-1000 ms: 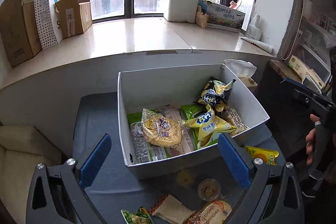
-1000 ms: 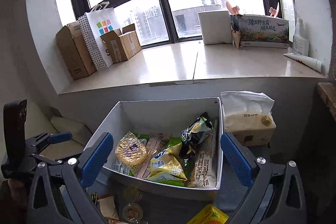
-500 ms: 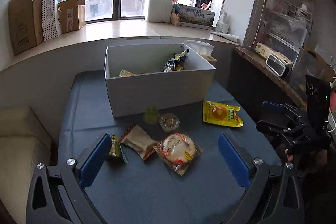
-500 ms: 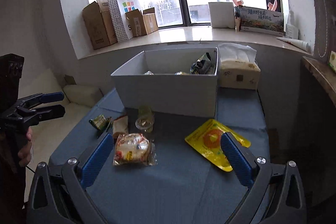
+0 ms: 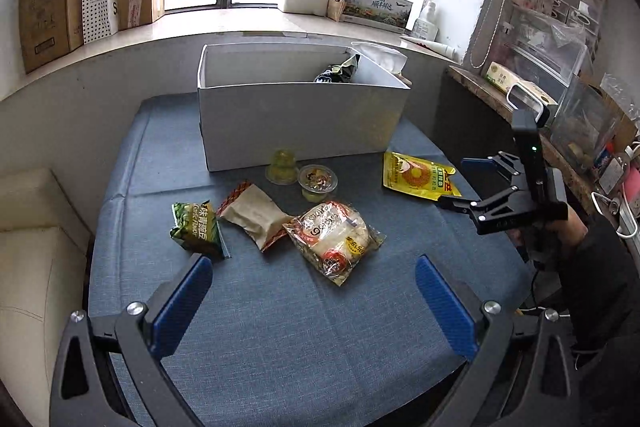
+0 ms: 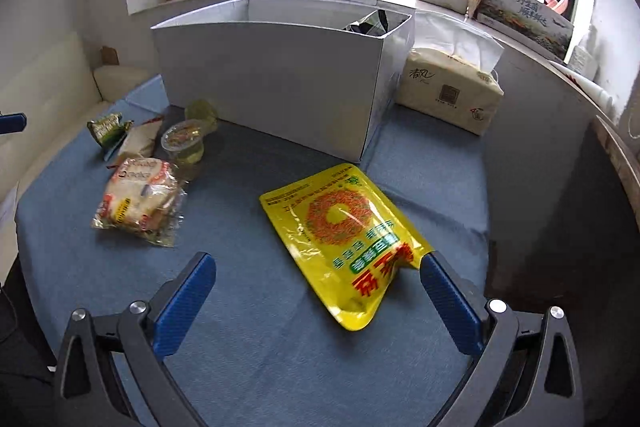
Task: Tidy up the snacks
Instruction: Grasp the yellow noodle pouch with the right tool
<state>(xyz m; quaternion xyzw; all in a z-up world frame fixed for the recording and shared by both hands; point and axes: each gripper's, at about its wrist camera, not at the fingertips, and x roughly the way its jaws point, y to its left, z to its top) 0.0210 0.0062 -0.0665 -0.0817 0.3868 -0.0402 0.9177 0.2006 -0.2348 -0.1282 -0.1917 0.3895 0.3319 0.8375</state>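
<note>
yellow pouch point(image 6: 344, 231) flat near table's point(image 6: 248, 339) right edge, long axis running away from spread, empty right gripper point(image 6: 316, 287), nearer than left gripper point(image 5: 312, 291), likewise spread, empty.

Bare cloth point(image 5: 304, 327) lies before the snacks (white box point(image 5: 300, 123) behind).

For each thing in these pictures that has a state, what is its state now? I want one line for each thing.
Left claw: open, empty.
Right claw: open, around the pouch's near end, not gripping.
White cardboard box: open top, a dark packet sticks up inside.
Flat yellow snack pouch: sealed, lying flat.
Clear-wrapped round bread: sealed, lying flat.
Two small jelly cups: one upright, one inverted.
Tissue pack: opened, tissue protruding.
</note>
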